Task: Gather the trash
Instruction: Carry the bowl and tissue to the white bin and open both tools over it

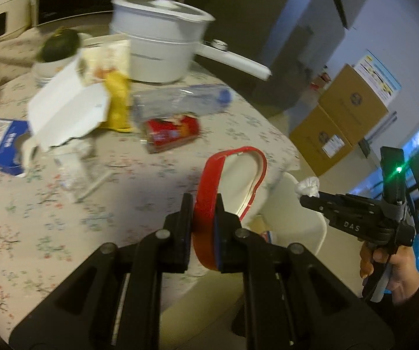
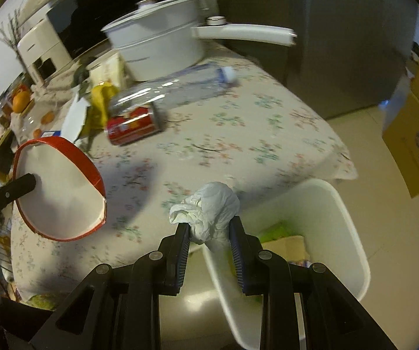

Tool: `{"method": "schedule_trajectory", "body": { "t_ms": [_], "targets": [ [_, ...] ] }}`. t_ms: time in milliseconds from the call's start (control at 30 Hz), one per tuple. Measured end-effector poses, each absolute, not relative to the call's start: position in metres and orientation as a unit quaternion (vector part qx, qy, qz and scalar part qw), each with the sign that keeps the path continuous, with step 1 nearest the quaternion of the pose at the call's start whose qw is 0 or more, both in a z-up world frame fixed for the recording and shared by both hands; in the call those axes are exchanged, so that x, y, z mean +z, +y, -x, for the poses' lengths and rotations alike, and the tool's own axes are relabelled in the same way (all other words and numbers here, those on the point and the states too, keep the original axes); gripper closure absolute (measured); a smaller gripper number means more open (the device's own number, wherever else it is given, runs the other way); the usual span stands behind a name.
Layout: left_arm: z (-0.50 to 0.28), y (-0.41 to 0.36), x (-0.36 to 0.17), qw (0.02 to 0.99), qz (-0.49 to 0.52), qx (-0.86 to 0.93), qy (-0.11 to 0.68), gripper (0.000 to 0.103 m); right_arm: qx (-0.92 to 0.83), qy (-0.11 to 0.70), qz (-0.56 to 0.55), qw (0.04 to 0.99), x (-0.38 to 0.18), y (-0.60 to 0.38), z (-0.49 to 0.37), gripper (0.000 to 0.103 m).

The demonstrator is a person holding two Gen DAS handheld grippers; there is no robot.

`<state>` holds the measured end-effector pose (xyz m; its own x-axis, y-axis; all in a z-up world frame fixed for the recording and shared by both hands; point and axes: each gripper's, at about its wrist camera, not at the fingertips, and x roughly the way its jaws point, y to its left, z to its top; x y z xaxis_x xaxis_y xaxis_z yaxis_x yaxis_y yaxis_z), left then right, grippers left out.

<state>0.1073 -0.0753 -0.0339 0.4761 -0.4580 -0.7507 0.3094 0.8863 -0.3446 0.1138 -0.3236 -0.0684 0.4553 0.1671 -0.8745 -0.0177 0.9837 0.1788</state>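
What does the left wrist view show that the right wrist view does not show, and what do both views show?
Only the left wrist view shows the blue box on the table, the person's hand holding the right hand-held gripper, and the dark green fruit.

Only the right wrist view shows the oranges at the far left and the trash inside the white bin.

Both show the red-rimmed paper bowl in the left hand-held gripper, the crumpled tissue, the red can, the plastic bottle and the white pot.
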Motion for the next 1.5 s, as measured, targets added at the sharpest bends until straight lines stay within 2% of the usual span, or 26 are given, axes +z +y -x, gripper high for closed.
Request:
{"method": "schedule_trajectory", "body": {
  "t_ms": [500, 1000, 1100, 1167, 1233, 1500],
  "targets": [
    [-0.095, -0.197, -0.064, 0.83, 0.013, -0.296, 0.472, 0.089, 0.002, 0.533, -0.109, 0.839, -0.086, -0.4, -0.088, 0.075],
    [-0.096, -0.241, -0.111, 0.819, -0.042, -0.305, 0.484, 0.089, -0.03, 0.55, -0.12, 0.826, -0.103, -0.426, -0.076, 0.074],
    [-0.097, -0.239, -0.112, 0.819, -0.044, -0.302, 0.486, 0.075, -0.035, 0.553, -0.121, 0.824, -0.105, -0.428, -0.076, 0.074],
    [-0.097, -0.236, -0.109, 0.824, -0.046, -0.293, 0.483, 0.053, -0.036, 0.554, -0.122, 0.823, -0.106, -0.428, -0.076, 0.073],
    [-0.097, -0.231, -0.104, 0.831, -0.047, -0.283, 0.476, 0.043, -0.036, 0.555, -0.121, 0.823, -0.106, -0.427, -0.077, 0.073],
    [-0.095, -0.204, -0.087, 0.851, -0.062, -0.256, 0.455, 0.025, -0.032, 0.557, -0.115, 0.822, -0.107, -0.419, -0.079, 0.073]
  ]
}}
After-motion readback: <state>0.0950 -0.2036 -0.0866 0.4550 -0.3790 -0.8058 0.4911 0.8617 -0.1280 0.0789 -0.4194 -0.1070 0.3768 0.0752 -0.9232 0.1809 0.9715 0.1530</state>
